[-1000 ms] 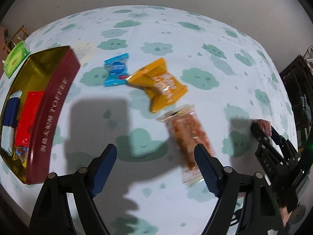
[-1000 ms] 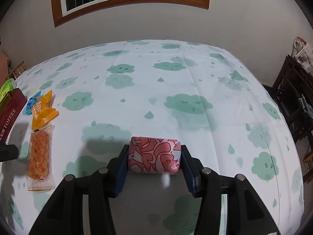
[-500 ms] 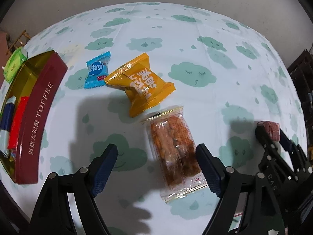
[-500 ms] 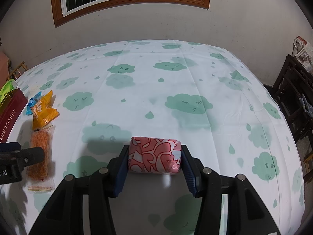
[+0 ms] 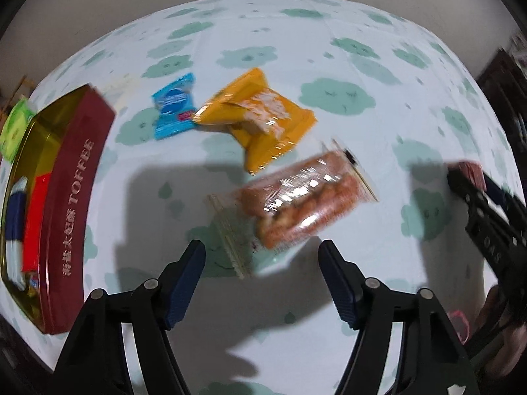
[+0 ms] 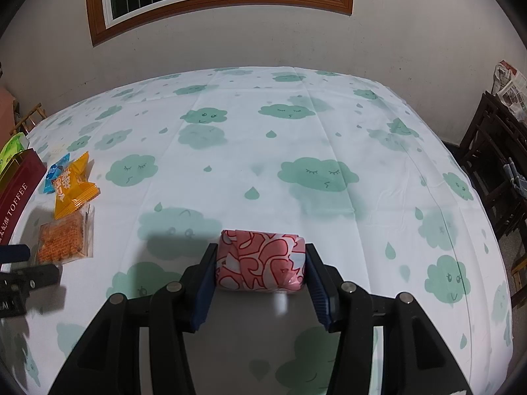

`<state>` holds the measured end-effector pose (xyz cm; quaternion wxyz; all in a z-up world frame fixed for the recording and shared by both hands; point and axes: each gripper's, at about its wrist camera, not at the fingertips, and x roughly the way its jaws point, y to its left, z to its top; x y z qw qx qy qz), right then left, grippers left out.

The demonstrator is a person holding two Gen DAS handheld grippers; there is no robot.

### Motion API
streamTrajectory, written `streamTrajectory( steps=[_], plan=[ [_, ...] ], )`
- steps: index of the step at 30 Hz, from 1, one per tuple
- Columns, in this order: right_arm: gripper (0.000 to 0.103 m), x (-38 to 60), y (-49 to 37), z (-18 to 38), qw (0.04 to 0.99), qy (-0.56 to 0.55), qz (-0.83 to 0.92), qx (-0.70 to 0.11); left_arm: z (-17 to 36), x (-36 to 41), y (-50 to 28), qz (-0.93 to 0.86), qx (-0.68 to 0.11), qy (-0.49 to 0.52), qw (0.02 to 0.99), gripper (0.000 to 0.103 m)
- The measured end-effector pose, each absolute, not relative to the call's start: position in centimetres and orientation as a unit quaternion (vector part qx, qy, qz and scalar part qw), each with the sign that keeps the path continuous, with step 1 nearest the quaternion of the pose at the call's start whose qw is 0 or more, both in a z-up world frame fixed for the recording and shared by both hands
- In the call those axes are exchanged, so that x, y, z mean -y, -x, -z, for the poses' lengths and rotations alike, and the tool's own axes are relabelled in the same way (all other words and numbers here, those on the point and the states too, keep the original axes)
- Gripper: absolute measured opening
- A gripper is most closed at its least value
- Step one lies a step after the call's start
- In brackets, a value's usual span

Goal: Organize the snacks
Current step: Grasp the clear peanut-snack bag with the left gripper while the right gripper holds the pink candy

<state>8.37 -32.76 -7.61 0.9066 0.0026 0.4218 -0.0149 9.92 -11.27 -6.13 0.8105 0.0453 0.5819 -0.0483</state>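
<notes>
Jaws of the left hand-held gripper (image 5: 262, 279) have just been closing from a wider spread, and they now stand open with nothing pressed between the pads; the near end of the clear cracker packet (image 5: 296, 202) lies just ahead of the gap on the counter (image 5: 329, 49). Compared with a moment ago the packet sits turned in this view, slanting across instead of running along the fingers, which fits a roll of the wrist rather than a shove to the packet. My reading is that the grasp on this snack is being lined up and is not yet made.

The right hand-held gripper (image 6: 260, 271) is unchanged, clamped on the pink patterned packet (image 6: 260, 261) above the counter's near edge. The orange packet (image 5: 260, 121) and blue packet (image 5: 173, 105) lie touching, toward the left edge beside the toffee tin (image 5: 75, 197), which already holds a few snacks.

The left view is smeared by motion, so print on the wrappers is unreadable. The tin is cut off at the frame's left, hiding most of its contents. A green packet (image 5: 14, 125) behind it is only partly visible.
</notes>
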Motion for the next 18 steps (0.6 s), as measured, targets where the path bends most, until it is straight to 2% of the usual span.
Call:
streamTrajectory(
  steps=[8,12,16,18],
  plan=[
    [0.052,32.8,-8.4,7.6,0.907,-0.003,0.015,-0.422,4.1,12.4,-9.0,0.126,-0.533,-0.111,0.829,0.077],
    [0.052,32.8,-8.4,7.6,0.907,-0.003,0.015,-0.422,4.4,12.8,-9.6,0.173,-0.527,-0.153,0.818,0.077],
    [0.052,32.7,-8.4,7.6,0.907,-0.003,0.015,-0.422,4.8,12.7,-10.6,0.207,-0.529,-0.150,0.809,0.076],
    [0.052,32.7,-8.4,7.6,0.907,-0.003,0.015,-0.422,5.1,12.6,-11.1,0.215,-0.532,-0.150,0.805,0.072]
  ],
)
